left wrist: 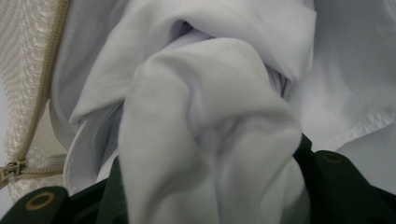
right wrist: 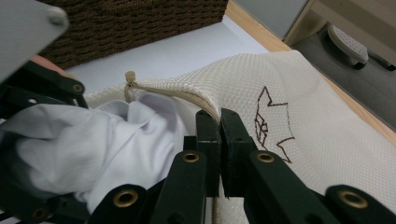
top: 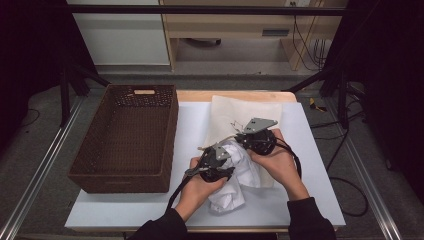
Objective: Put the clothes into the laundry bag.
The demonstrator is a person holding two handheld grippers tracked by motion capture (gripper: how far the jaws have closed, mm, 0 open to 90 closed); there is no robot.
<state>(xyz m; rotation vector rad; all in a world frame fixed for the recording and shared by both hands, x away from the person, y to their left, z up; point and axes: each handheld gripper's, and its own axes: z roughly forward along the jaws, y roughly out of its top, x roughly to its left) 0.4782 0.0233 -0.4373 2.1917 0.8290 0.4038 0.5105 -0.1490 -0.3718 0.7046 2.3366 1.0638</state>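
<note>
the work in hand is stuffing a white garment (top: pixel 235 175) into a cream mesh laundry bag (top: pixel 240 112) that lies on the pale table sheet (top: pixel 125 205), just right of a brown wicker basket (top: pixel 125 145).

the right gripper (right wrist: pixel 218 116) has its jaws pressed together on the zippered edge of the bag's mouth and lifts that edge, so the opening gapes toward the near left. the left gripper (top: pixel 212 165) is clamped on a thick bunched fold of the garment; in the left gripper view the cloth bulges up between the two black jaws, which stand partway apart around it.

the relation that counts: the bag's mouth lies just far and right of the left gripper, and the bag's long axis runs away from the person toward the far edge of the table. the left hand (top: pixel 200 187) is the one carrying the cloth, so a push would go along that axis, under the held-up zipper (right wrist: pixel 154 86). part of the garment already sits at the mouth; a good share trails on the sheet near the person.

how deep the cloth reaches inside the bag is hidden by the mesh and the hands. the zipper pull (left wrist: pixel 11 169) lies at the left of the left gripper view. the leaf-like outline (right wrist: pixel 271 123) drawn on the bag is hard to read.
</note>
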